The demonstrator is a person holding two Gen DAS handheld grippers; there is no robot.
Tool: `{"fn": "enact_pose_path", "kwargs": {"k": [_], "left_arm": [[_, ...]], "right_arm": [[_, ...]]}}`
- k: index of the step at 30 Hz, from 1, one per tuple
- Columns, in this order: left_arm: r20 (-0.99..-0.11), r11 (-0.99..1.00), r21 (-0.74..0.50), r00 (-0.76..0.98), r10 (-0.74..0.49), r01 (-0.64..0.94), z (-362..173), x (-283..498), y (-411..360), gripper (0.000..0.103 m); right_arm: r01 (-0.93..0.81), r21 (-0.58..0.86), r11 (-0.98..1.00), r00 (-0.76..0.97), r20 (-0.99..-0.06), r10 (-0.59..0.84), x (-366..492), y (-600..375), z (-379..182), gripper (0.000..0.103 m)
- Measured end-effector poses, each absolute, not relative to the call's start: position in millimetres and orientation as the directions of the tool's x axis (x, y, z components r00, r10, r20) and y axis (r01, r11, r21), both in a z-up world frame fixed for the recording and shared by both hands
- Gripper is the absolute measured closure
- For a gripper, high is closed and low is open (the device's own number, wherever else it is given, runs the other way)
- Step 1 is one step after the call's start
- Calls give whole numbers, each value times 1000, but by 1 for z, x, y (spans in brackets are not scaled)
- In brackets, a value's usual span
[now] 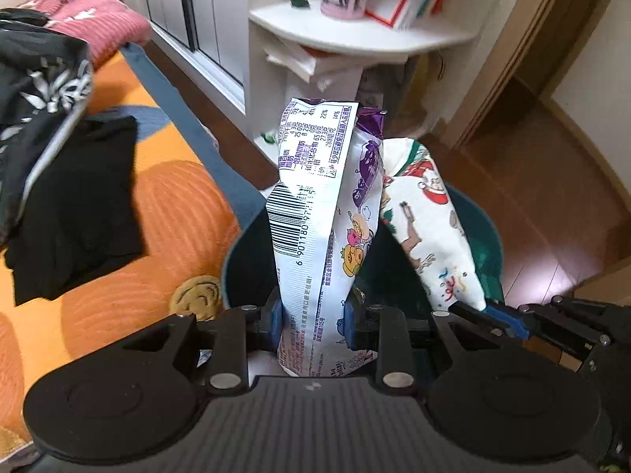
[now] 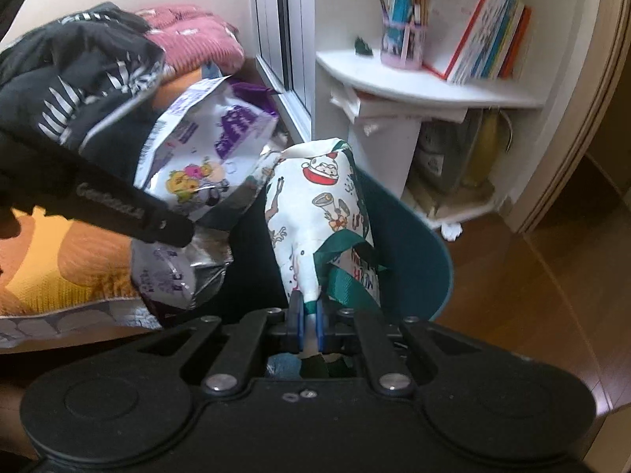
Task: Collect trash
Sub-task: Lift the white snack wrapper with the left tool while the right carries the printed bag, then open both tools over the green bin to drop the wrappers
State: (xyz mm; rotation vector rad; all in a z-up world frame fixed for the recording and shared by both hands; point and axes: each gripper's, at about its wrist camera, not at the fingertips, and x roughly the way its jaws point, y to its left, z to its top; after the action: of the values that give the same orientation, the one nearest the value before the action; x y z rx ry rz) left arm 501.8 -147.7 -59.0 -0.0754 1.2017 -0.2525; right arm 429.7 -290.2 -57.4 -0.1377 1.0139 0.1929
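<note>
My left gripper (image 1: 313,319) is shut on the lower end of a white and purple snack bag (image 1: 315,205) with a barcode, which stands upright over the open dark teal bin (image 1: 232,252). Just to its right hangs a white Christmas-print paper bag (image 1: 426,216), pinched by my right gripper (image 1: 489,315). In the right wrist view, my right gripper (image 2: 309,315) is shut on that Christmas bag (image 2: 315,213) with its green ribbon, above the bin (image 2: 434,244). The snack bag (image 2: 205,157) is on the left there, clamped by the left gripper (image 2: 181,236).
An orange-patterned bed cover (image 1: 165,205) on the left carries a black garment (image 1: 79,205) and a folded pink sweater (image 1: 98,19). A patterned black sleeve (image 1: 39,98) hangs over it. A white corner shelf (image 1: 355,35) with books stands behind the bin. Wooden floor (image 1: 552,216) lies to the right.
</note>
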Motion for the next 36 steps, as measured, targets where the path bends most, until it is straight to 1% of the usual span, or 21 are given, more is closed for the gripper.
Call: {"fn": "enact_pose_path", "kwargs": {"k": [8, 10, 13, 14, 15, 16, 17, 18, 20, 28, 36], "left_arm": [[-940, 963, -173, 259, -224, 206, -102, 522, -173, 75], [-947, 961, -173, 231, -222, 216, -112, 525, -178, 75], [-951, 952, -157, 220, -218, 262, -121, 525, -186, 74], [-952, 951, -153, 217, -215, 268, -124, 525, -188, 70], [-953, 950, -156, 212, -217, 272, -126, 525, -189, 63], [-953, 949, -160, 209, -220, 272, -127, 524, -191, 58], [-952, 949, -161, 211, -222, 270, -128, 523, -191, 49], [-951, 950, -161, 216, -223, 269, -128, 522, -191, 45], [-950, 950, -162, 218, -223, 268, -127, 519, -192, 43], [-941, 948, -175, 240, -241, 267, -107, 500, -184, 42], [-917, 946, -172, 307, -255, 274, -63, 465, -161, 42]], "right_arm": [[-209, -36, 977, 466, -882, 67, 438, -293, -82, 95], [-208, -47, 977, 468, -882, 57, 440, -293, -85, 89], [-214, -73, 974, 488, -872, 42, 441, -293, -86, 87], [-220, -68, 973, 488, -871, 49, 441, -293, -86, 86], [-223, -60, 973, 483, -874, 57, 442, -294, -87, 83], [-223, -55, 973, 478, -876, 60, 442, -294, -87, 82], [-222, -52, 974, 476, -877, 62, 441, -294, -87, 81], [-222, -49, 974, 475, -877, 64, 440, -294, -86, 80], [-225, -39, 974, 472, -878, 74, 437, -295, -84, 79], [-219, 12, 976, 481, -868, 119, 422, -302, -62, 76], [-232, 31, 972, 514, -845, 150, 393, -295, -29, 75]]}}
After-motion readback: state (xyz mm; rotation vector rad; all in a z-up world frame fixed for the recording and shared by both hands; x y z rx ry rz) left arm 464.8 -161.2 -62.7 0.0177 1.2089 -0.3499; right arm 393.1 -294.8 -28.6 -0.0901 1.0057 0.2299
